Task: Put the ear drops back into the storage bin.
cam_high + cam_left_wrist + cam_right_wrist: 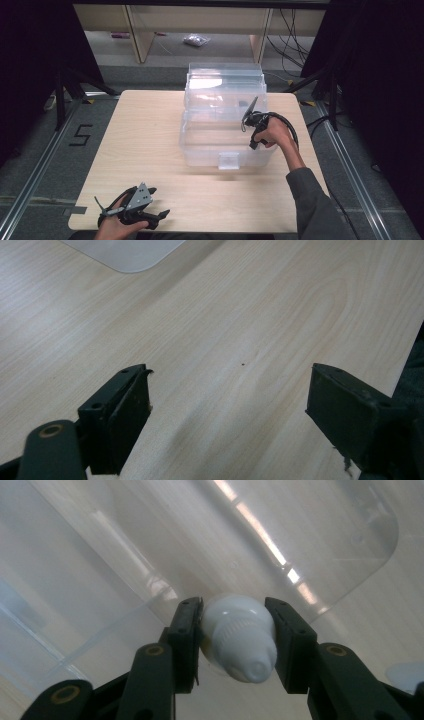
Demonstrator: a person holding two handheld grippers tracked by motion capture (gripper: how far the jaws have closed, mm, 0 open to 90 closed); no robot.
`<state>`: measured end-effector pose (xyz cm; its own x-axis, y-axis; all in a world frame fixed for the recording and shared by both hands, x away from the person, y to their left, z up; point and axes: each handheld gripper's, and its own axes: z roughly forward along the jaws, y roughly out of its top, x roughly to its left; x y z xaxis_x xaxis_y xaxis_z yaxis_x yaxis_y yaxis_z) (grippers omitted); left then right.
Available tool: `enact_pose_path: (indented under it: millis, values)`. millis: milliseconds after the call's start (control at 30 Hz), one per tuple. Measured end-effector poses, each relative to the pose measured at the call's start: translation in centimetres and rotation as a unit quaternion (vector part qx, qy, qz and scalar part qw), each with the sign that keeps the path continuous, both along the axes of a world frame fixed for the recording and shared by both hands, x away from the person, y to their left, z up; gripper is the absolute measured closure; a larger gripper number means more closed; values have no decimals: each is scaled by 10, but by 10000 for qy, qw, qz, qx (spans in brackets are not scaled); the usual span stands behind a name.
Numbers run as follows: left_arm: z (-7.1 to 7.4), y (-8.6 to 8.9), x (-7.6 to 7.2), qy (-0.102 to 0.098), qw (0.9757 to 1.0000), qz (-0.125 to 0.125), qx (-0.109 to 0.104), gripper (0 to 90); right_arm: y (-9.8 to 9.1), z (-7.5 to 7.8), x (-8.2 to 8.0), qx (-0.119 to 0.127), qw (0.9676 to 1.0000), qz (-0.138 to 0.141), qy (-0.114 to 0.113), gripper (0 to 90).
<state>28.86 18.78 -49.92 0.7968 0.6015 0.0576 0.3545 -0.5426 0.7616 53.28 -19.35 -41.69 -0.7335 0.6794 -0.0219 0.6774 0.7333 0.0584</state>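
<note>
A clear plastic storage box [200, 145] stands on the wooden table [140, 150] with its lid tipped up behind it. My right gripper [248, 120] is over the box's right side, pointing into it. In the right gripper view it [234, 625] is shut on a white bulb-shaped object [237, 640] with a ribbed neck, above the box's clear floor. My left gripper [159, 202] rests at the table's near left edge. Its jaws [227, 400] stand wide apart over bare wood, nothing between them. A corner of the box [125, 252] lies ahead of them.
Beyond the table, a small bag [196, 40] lies on the floor between wooden furniture legs. Black stands [62, 90] and cables [292, 45] flank the table. A taped "5" [80, 135] marks the floor at the left.
</note>
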Motion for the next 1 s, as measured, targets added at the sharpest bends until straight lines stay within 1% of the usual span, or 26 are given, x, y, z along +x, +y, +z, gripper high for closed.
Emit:
enact_pose_path:
  millis: [67, 100, 133, 167, 233, 300, 333, 367, 433, 467, 500, 567, 600, 633, 667, 700, 733, 767, 800, 833, 867, 900, 933, 967, 1000]
  values:
    - [0, 0, 0, -8, 10000, 9, -23, 170, -1, -1, 1, -1, 10000, 75, -47, 600]
    - [0, 0, 0, -25, 10000, 9, 6, 170, 0, -1, 1, -17, 10000, 53, -40, 600]
    - [0, 0, 0, 2, 10000, 5, -13, 171, 1, -1, 0, -35, 10000, -33, -9, 601]
    - [0, 0, 0, -18, 10000, -23, -6, 170, 0, -1, 0, -45, 10000, -36, -21, 600]
    - [0, 0, 0, -18, 10000, -12, -24, 171, -1, -4, 0, 15, 10000, -50, -15, 601]
    - [0, 0, 0, -8, 10000, -4, -11, 171, -2, -6, -1, -21, 10000, -83, 1, 600]
    - [0, 0, 0, -29, 10000, -3, -5, 170, -2, -7, 0, -22, 9999, -69, 71, 601]
    - [0, 0, 0, -48, 10000, 3, 32, 170, -4, -10, -1, 16, 10000, -86, 40, 600]
    - [-1, 0, 0, -46, 10000, 7, 42, 170, -4, -12, 0, -16, 9999, -120, 35, 600]
    - [-1, 0, 0, -44, 10000, 6, 44, 170, -5, -13, 0, 8, 10000, -70, 53, 600]
    - [-1, 0, 0, -41, 10000, 7, 41, 170, -5, -14, 0, -32, 9999, -113, 61, 600]
    - [-1, 0, 0, -44, 10000, 10, 38, 170, -5, -14, 1, -26, 10000, -27, 32, 601]
    - [-1, 0, 0, -43, 10000, 12, 34, 170, -4, -15, 1, 35, 10000, -72, 38, 600]
    - [-1, 0, 0, -45, 10000, 9, 40, 170, -4, -15, 2, -3, 10000, 33, 22, 600]
    - [-1, 0, 0, -47, 10000, 10, 36, 170, -2, -16, 1, -39, 10000, -70, 44, 600]
    - [0, 0, 0, -43, 10000, 3, 26, 171, -2, -17, 1, 46, 9999, -63, 85, 600]
    - [0, 0, 0, -45, 10000, 2, 22, 170, -2, -17, 3, 6, 10000, 37, 76, 600]
    - [0, 0, 0, -19, 10000, -30, 8, 170, -1, -18, 3, -85, 9999, 2, 70, 600]
    - [0, 0, 0, -5, 10000, 2, 24, 170, -1, -19, 2, -46, 9999, -69, 98, 600]
    - [0, 1, 0, -13, 10000, 9, 65, 171, -1, -19, 2, -45, 9999, -59, 109, 600]
    - [0, 0, 0, -11, 10000, 7, 61, 171, -2, -19, 2, -59, 9999, -43, 98, 600]
    - [0, 0, 0, -15, 10000, -28, 12, 170, -1, -19, 2, -57, 9999, -87, 116, 600]
    - [0, 0, 0, -30, 10000, -7, -1, 170, -1, -19, 2, -69, 9999, -77, 115, 599]
    - [-1, 0, 0, -27, 10000, 2, -14, 170, -2, -19, 3, -115, 9999, 50, 52, 599]
    - [0, 0, 0, -39, 10000, 2, 16, 170, -2, -20, 3, -87, 9999, 18, 138, 599]
